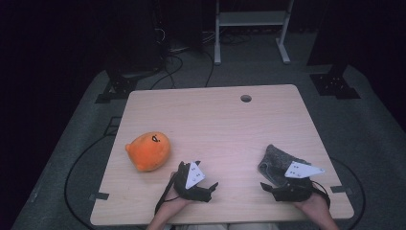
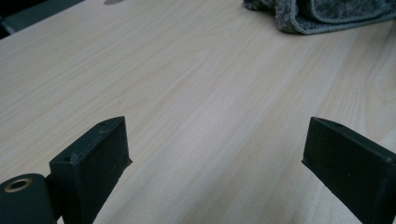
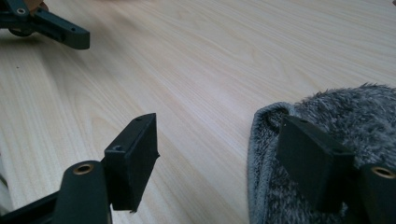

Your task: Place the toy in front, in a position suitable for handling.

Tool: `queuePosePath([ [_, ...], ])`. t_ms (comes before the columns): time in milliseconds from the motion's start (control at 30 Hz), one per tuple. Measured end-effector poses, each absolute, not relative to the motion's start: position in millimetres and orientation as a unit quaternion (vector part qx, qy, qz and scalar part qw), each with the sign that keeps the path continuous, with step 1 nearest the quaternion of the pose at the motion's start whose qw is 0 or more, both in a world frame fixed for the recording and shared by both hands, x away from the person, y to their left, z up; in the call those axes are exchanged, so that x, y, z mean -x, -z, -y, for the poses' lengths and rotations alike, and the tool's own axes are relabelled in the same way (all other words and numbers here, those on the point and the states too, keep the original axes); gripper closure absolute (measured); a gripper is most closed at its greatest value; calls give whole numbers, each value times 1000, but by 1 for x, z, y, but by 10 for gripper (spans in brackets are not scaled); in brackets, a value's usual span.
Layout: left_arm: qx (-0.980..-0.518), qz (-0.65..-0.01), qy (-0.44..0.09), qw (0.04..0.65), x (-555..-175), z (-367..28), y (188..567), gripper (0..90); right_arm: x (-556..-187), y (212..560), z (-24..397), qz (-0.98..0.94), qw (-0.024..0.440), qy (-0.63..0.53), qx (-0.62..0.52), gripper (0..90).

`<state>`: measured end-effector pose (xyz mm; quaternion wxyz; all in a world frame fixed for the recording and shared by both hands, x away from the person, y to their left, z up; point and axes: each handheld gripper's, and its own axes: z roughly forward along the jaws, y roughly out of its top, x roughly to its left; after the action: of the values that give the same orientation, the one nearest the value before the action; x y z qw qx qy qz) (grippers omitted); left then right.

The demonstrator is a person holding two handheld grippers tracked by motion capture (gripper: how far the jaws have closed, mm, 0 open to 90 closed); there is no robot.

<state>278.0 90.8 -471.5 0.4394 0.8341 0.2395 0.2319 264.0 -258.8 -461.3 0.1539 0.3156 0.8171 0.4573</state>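
Jaws of the right gripper (image 3: 217,161) stood wide apart with nothing clamped between them. In the right gripper view, one jaw hung over bare wood and the other lay over the near edge of the grey fleece cloth (image 3: 355,116); whether that jaw touched the pile could not be determined. The cloth lay crumpled on the table (image 1: 215,120), directly at the tips of the right gripper (image 1: 269,187) and extending just beyond them in the high view, where the cloth (image 1: 275,160) sat partly under the gripper's grey three-cornered plate.

The left gripper (image 2: 217,154) also stood wide, its jaws empty above bare table surface. From the left gripper, the cloth (image 2: 322,14) lay well ahead, at the far end of its view, well apart from the jaws. In the high view the left gripper (image 1: 210,186) pointed across the near edge of the table toward the right gripper, with a clear stretch of wood between the two.

The orange plush toy (image 1: 148,151) rested just beside the left gripper, on its outer side and slightly farther from the person, apart from the jaws.
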Motion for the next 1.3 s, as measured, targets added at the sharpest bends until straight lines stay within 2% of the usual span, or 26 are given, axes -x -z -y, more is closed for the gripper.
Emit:
queuePosePath([
  [500, -822, -247, -231, 458, -279, -96, 459, 62, -262, 461, 255, -819, 151, -456, -313, 274],
  [867, -803, -239, -260, 479, -286, -109, 426, 40, -262, 463, 254, -821, 147, -454, -313, 269],
  [1100, -789, -250, -258, 498, -302, -119, 399, 28, -261, 464, 252, -821, 146, -453, -316, 268],
  [1300, -781, -255, -281, 496, -312, -131, 384, 28, -262, 466, 251, -822, 145, -449, -318, 266],
])
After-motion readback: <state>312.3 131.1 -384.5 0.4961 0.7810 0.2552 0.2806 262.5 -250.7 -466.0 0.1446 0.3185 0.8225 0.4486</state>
